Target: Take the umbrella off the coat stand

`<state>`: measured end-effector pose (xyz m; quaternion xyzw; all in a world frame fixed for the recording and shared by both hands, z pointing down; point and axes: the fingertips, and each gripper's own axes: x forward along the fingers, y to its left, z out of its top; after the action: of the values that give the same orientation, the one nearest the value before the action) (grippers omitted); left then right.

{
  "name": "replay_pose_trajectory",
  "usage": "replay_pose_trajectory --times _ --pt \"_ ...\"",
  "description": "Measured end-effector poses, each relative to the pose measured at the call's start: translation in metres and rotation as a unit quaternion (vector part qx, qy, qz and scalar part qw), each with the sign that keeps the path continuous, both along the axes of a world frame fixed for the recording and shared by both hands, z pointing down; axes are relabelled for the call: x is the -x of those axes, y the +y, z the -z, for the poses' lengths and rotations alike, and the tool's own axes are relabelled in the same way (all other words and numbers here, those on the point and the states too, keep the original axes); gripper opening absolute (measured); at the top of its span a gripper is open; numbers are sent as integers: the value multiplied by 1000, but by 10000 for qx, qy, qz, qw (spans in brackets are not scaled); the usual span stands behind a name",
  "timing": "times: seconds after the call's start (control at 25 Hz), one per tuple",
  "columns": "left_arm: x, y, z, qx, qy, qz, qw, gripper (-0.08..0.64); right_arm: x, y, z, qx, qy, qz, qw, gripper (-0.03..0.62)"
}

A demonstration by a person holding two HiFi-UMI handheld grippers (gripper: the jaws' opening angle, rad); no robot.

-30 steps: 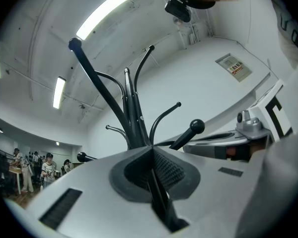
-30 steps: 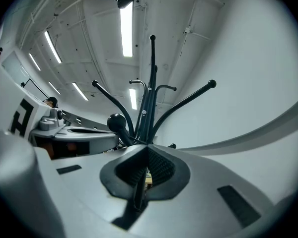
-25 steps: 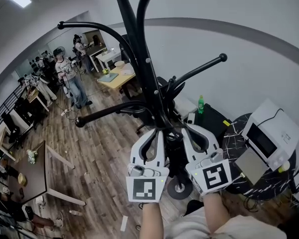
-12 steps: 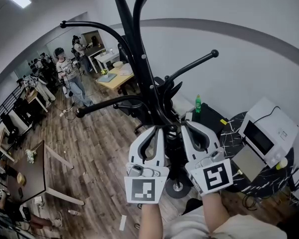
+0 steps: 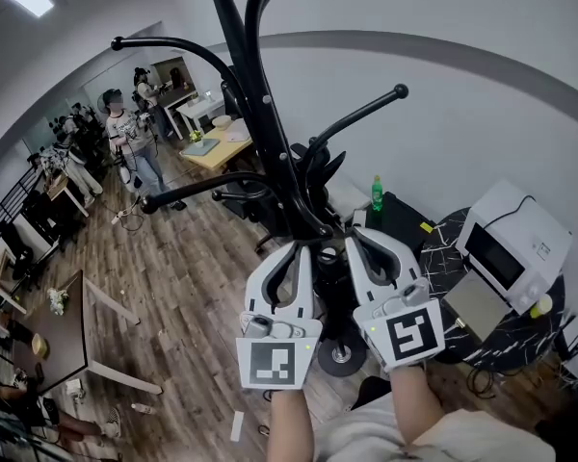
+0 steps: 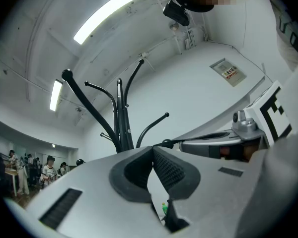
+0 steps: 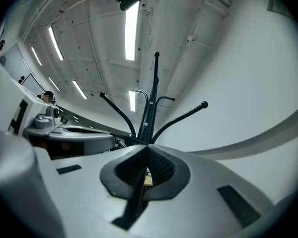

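Note:
The black coat stand [image 5: 268,128] rises in front of me, with curved arms that end in knobs and a round base [image 5: 339,356] on the floor. I cannot make out an umbrella on it in any view. My left gripper [image 5: 305,247] and right gripper [image 5: 351,239] are side by side, tips close to the lower pole, both shut with nothing between the pads. The left gripper view shows the shut left gripper [image 6: 152,150] with the coat stand [image 6: 121,125] beyond it. In the right gripper view the shut right gripper [image 7: 146,150] points up at the coat stand [image 7: 150,114].
A white wall curves behind the stand. At right a dark marbled round table [image 5: 462,248] carries a white box-like appliance [image 5: 511,243]. A green bottle [image 5: 376,192] and black office chairs [image 5: 246,200] stand behind the pole. People [image 5: 125,138] and wooden tables [image 5: 217,152] are at far left.
The stand and room have slid slightly left and up in the head view. Both grippers stay shut side by side at the lower pole, drifting a little left.

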<state>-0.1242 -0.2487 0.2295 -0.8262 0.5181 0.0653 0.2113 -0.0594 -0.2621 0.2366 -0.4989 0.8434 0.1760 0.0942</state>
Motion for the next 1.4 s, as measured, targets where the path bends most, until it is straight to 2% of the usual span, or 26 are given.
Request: replay_pose_trajectory --times 0.48,1.04,1.4 --pt "-1 2 -34 332 12 -5 9994 21 5 1 -35 348 235 60 9991 8" --pt "-1 5 -98 943 156 -11 9954 21 8 6 -102 1018 504 268 9932 9" --pt "4 12 -131 1262 245 254 9914 21 10 16 -133 1304 664 559 9877 8"
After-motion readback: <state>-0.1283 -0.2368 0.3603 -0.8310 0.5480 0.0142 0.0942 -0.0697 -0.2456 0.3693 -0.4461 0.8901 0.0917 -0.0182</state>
